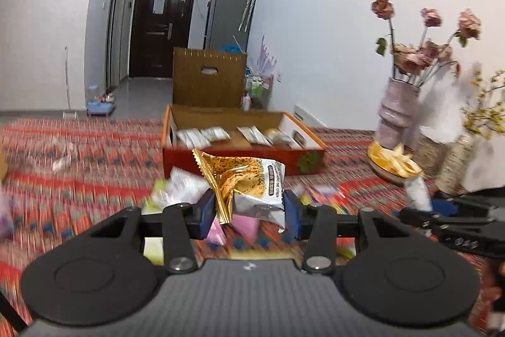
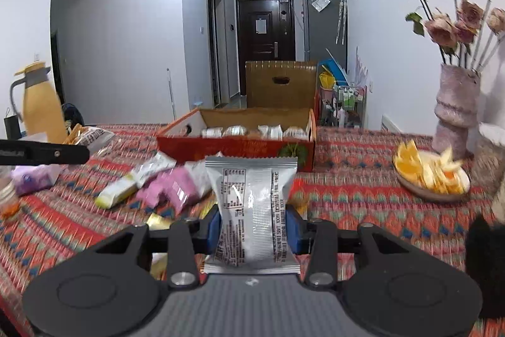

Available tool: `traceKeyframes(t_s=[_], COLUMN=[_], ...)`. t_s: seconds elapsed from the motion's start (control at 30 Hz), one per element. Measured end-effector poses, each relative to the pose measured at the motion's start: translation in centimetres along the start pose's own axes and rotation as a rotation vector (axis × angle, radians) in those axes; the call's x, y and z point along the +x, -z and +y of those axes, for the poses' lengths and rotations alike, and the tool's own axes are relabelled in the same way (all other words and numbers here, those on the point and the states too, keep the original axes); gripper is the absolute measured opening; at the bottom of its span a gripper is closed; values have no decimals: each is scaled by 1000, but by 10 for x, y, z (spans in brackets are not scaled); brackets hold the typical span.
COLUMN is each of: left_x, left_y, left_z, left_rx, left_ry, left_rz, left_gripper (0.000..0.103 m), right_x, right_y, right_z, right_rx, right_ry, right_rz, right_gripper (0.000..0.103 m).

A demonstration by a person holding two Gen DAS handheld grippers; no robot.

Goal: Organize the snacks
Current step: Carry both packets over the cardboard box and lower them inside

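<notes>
My left gripper (image 1: 249,207) is shut on a gold and white oat crisp packet (image 1: 246,179), held above the patterned tablecloth in front of the red cardboard box (image 1: 243,158). My right gripper (image 2: 254,225) is shut on a silver snack packet (image 2: 254,210), held upright, back side facing me, also in front of the red box (image 2: 233,147). The box holds several wrapped snacks. Loose pink, white and yellow packets (image 2: 167,188) lie on the cloth between the grippers and the box. The right gripper also shows at the right edge of the left wrist view (image 1: 419,204).
A plate of orange slices (image 2: 432,176) sits right of the box, beside a pink vase of dried roses (image 2: 454,112). A yellow thermos jug (image 2: 41,103) and a purple packet (image 2: 31,179) stand at the left. A brown chair back (image 2: 281,84) is behind the box.
</notes>
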State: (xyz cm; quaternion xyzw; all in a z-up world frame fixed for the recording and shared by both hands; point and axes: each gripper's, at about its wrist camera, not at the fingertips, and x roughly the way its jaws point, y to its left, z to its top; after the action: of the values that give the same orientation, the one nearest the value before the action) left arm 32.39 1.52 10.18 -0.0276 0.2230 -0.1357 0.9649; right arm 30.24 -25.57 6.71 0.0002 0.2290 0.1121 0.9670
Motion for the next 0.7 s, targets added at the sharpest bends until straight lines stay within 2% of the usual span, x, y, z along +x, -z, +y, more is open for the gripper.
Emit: traceKeyframes(t_s=[0.17,0.33,0.4,0.47,0.53,0.6,0.7], left_x=[79,179,222,268,310,340,367], left_y=[-57,-105,-117,-124,-125,-123,-114], left_z=[34,62,74,87,101,109,116], left_rx=[-4,-10,-16,-29,-69,-66,-57], left_ry=[23,21,13,23,-16,-17,-69], left_rz=[33,96,129,198,248,302,335], left_gripper=[45,45,45,45,45,45,49], right_x=[60,159,209,263,311,363,425], right_y=[-58,-121,-144,-164,-177,-184,-184], right_z=[-11,-21,-25,-27,-26,-23,-15], right_rx=[-1,51,98,139,160,168,131], right_ry=[-27,-68,-91,-110,-108,-92,-29], right_rz=[-18,13,60,111,169,243,327], right_gripper=[40,40,40,40,40,40,40])
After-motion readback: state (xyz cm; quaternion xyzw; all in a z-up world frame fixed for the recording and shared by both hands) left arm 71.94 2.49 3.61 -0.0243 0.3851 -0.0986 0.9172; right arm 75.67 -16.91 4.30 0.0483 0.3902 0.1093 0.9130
